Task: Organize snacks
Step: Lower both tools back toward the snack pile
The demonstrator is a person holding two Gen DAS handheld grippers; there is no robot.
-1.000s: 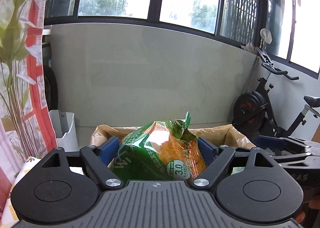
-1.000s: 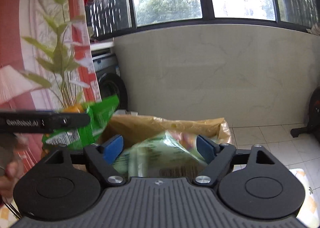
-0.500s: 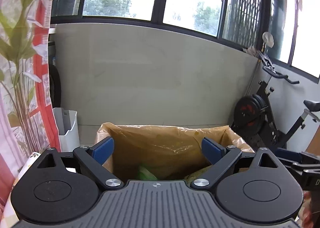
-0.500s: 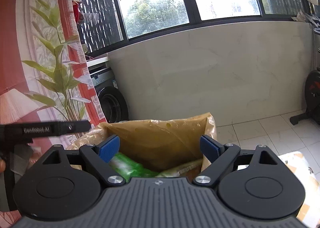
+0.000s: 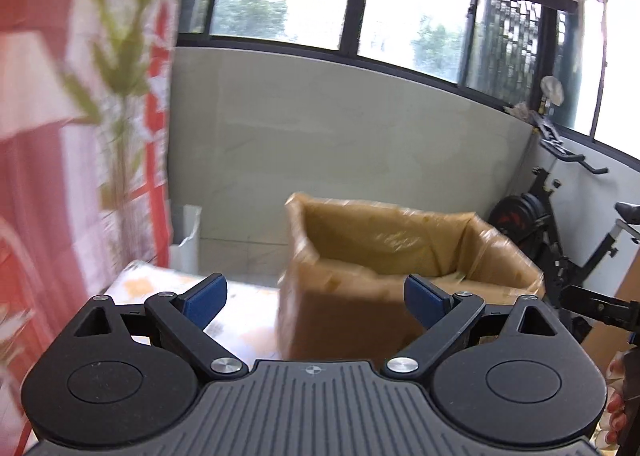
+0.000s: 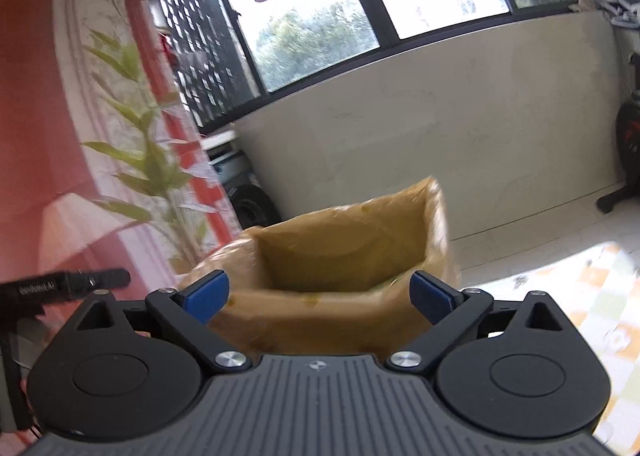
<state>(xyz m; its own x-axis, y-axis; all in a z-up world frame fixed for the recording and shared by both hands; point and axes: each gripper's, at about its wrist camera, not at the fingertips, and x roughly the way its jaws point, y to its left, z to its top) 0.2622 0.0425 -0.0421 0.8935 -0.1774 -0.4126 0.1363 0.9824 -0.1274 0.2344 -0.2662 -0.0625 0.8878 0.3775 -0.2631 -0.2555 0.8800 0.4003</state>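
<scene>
Exercise bike (image 5: 560, 232) only in left view, washer (image 6: 244, 192) only in right; one box (image 5: 400, 280), two tools, left tool (image 5: 316, 298) and right tool (image 6: 320, 294) both spread, empty

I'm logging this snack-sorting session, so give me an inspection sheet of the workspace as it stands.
Surface: patterned tablecloth, blurred, under the box.
Job's things: brown box lined with plastic, open at the top; only a sliver of green shows inside it in the right wrist view, and no packet can be made out.
Clutter: nothing seen.
Grippers: left gripper open, holding nothing; right gripper open, holding nothing.
Cables: nothing seen.
Surroundings: exercise bike, floral curtain, white bin, windows with hung laundry.
</scene>
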